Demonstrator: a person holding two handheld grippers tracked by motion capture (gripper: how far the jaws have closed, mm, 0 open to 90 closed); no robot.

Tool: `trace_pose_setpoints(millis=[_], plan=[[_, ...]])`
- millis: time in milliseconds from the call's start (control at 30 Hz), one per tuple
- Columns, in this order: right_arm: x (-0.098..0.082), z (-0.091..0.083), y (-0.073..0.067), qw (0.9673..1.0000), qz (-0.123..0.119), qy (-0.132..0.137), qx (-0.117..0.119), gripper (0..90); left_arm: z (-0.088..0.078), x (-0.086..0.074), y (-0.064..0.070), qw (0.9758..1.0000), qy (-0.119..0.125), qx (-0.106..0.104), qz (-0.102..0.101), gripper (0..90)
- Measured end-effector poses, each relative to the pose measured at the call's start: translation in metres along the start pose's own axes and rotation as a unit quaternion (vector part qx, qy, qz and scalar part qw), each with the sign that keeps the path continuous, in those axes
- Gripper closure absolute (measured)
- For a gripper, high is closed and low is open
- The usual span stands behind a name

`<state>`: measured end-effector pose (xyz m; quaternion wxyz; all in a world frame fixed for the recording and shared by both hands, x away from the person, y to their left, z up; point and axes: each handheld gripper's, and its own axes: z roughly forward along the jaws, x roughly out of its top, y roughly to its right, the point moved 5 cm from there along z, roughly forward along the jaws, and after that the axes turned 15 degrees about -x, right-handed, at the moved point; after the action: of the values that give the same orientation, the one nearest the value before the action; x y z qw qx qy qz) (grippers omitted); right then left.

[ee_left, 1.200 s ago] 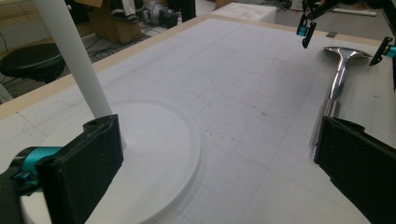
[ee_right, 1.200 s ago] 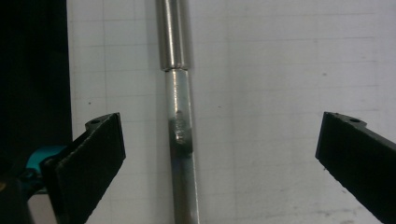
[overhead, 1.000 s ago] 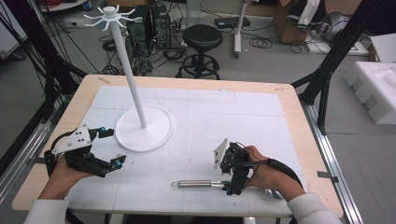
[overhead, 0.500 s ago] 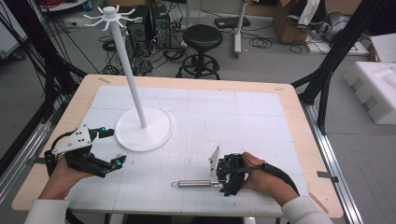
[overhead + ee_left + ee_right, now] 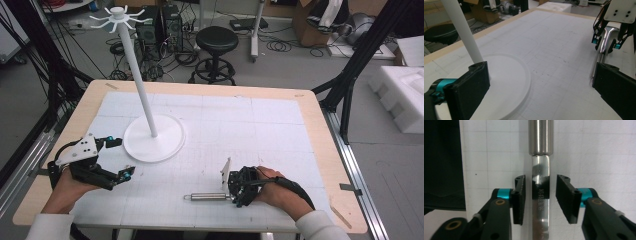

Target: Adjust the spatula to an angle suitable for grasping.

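Note:
A shiny metal utensil [image 5: 207,197] with a round handle and a flat stamped shank [image 5: 540,202] lies on the white mat near the front edge. My right gripper [image 5: 234,191] is down over its shank. The jaws have just been closing and now straddle the shank with a thin gap on each side [image 5: 540,182]. The left gripper view shows that same right gripper [image 5: 606,44] over the utensil [image 5: 604,37]. My left gripper [image 5: 123,156] rests at the front left, open wide with nothing between its jaws [image 5: 540,72], beside the white hook stand [image 5: 155,140].
The stand's tall pole [image 5: 137,75] rises from a round base [image 5: 506,82] and carries hooks at its top [image 5: 120,17]. The wooden table rim [image 5: 320,130] frames the mat. A black stool [image 5: 216,40] and cables lie on the floor beyond.
My right gripper has shifted slightly left and nearer the front edge, down onto the utensil, and its jaws have narrowed around the shank. The left gripper has stayed put.

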<state>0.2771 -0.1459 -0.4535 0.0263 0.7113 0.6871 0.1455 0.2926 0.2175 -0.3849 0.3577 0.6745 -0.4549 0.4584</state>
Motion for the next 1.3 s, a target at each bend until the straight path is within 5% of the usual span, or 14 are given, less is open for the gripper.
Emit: trace_pose_setpoints(millis=[433,767,1300], plan=[[-0.001,0.002,0.0,0.9999,0.001,-0.007,0.01,67.6,0.0,0.0,0.0,1.0,0.0,-0.001,0.002,1.8],[0.0,0.003,-0.001,0.9997,-0.008,-0.024,-0.004,74.6,0.0,0.0,0.0,1.0,0.002,0.0,0.0,1.8],[-0.006,-0.01,0.011,0.9995,0.028,0.016,-0.004,75.0,0.0,0.0,0.0,1.0,0.001,0.0,0.0,1.7]])
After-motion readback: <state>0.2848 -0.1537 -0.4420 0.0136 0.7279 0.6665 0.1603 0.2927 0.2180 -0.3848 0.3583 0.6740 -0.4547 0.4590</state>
